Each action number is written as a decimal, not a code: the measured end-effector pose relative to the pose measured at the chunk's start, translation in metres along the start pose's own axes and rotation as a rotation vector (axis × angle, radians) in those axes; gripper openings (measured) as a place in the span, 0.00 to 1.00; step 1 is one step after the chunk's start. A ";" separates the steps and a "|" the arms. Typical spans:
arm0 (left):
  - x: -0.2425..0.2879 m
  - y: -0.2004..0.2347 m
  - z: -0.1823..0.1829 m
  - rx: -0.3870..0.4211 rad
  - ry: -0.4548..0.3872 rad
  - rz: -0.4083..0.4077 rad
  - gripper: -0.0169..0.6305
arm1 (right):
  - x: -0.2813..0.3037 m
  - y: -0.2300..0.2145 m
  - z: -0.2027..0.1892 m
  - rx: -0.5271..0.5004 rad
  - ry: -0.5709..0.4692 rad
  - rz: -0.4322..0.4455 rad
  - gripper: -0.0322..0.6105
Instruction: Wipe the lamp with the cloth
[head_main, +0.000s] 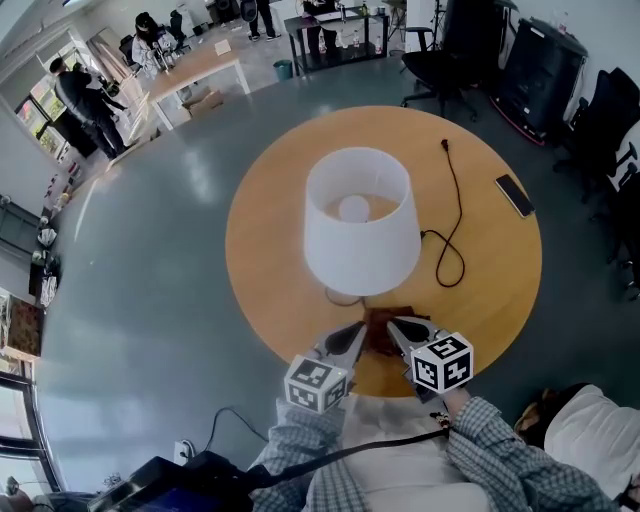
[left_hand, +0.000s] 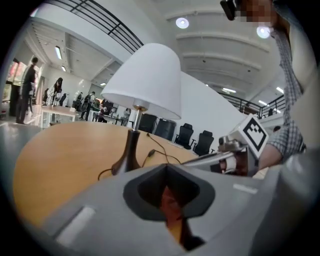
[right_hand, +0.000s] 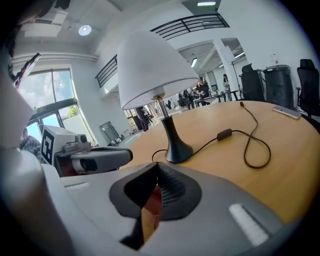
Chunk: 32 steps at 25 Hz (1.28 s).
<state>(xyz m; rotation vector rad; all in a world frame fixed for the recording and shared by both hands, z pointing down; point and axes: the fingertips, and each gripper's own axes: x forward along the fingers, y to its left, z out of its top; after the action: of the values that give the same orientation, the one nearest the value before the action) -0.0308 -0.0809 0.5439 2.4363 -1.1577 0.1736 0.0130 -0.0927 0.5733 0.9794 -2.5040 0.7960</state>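
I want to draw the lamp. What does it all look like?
The lamp stands upright on the round wooden table. Its white cone shade is open on top, a pale bulb inside. A thin metal stem meets a dark flared base. Its black cord, with a small switch, loops across the table to an unplugged plug. Only the table touches it.

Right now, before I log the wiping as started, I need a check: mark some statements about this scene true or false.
1. Both the left gripper and the right gripper are shut on the cloth. True.
2. The cloth is draped over the lamp. False: it is at the table's near edge, in front of the lamp.
3. A phone lies on the table. True.
4. The lamp lies on its side. False: it stands upright.
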 end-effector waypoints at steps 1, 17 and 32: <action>0.000 -0.001 -0.004 -0.003 0.010 -0.002 0.03 | 0.000 0.001 0.000 -0.002 -0.006 -0.006 0.06; -0.004 0.001 -0.008 -0.024 0.007 0.033 0.03 | -0.003 0.011 0.012 -0.052 -0.037 0.030 0.06; -0.002 0.000 -0.005 -0.020 0.006 0.025 0.03 | -0.003 0.012 0.010 -0.032 -0.015 0.054 0.06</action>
<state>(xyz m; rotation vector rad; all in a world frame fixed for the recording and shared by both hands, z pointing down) -0.0315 -0.0774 0.5473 2.4034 -1.1826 0.1757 0.0058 -0.0903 0.5596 0.9140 -2.5575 0.7650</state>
